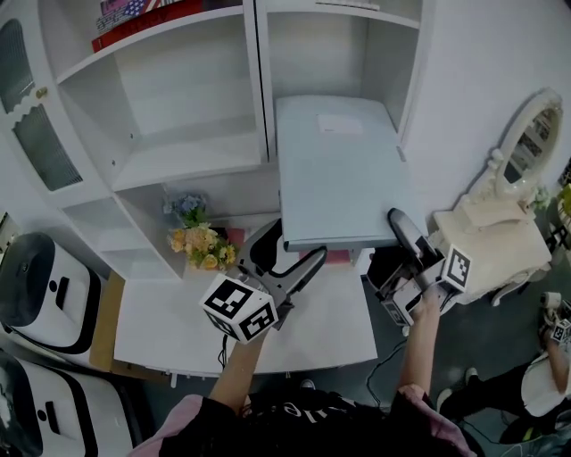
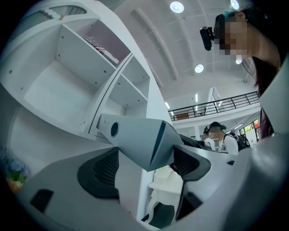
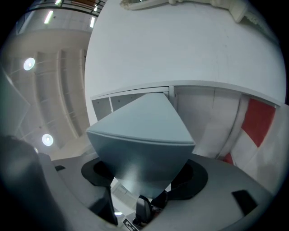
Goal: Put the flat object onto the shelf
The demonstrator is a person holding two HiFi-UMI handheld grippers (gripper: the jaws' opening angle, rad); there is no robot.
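Note:
A flat grey-blue folder point(image 1: 343, 170) is held in the air in front of the white shelf unit point(image 1: 183, 156), its far edge reaching toward the right-hand compartment. My left gripper point(image 1: 299, 259) is shut on the folder's near left corner. My right gripper point(image 1: 399, 228) is shut on its near right corner. In the left gripper view the folder corner point(image 2: 140, 140) sits clamped between the dark pads point(image 2: 99, 171) of the left gripper point(image 2: 142, 164). In the right gripper view the folder point(image 3: 140, 135) fills the gap of the right gripper point(image 3: 144, 173).
Red books point(image 1: 143, 22) lie on the top left shelf. A flower bunch point(image 1: 201, 243) stands at the back of the white desk point(image 1: 294, 335). A white vanity mirror point(image 1: 526, 143) is at the right, white appliances point(image 1: 45, 286) at the left. A seated person point(image 1: 544, 366) is at the lower right.

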